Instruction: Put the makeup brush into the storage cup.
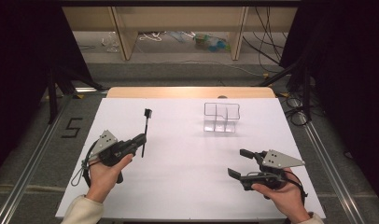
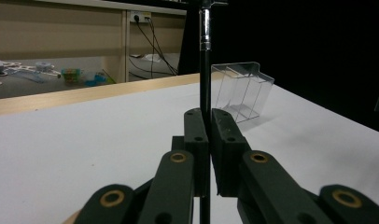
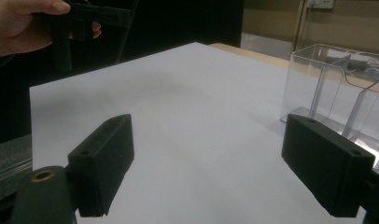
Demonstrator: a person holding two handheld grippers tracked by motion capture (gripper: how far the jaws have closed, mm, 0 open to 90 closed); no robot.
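At the left of the high view we see our left gripper (image 1: 142,138) clenched on a thin black brush (image 1: 145,128), its handle pinched between the fingers (image 2: 195,135) and raised above the bench (image 1: 187,154). Our right gripper (image 1: 239,163), lower right, stands spread wide, grasping nothing, near the clear organizer (image 1: 220,116).

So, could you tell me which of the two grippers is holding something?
The left gripper: its jaws are shut on a thin black brush, held upright. The right gripper has open jaws with nothing between them.
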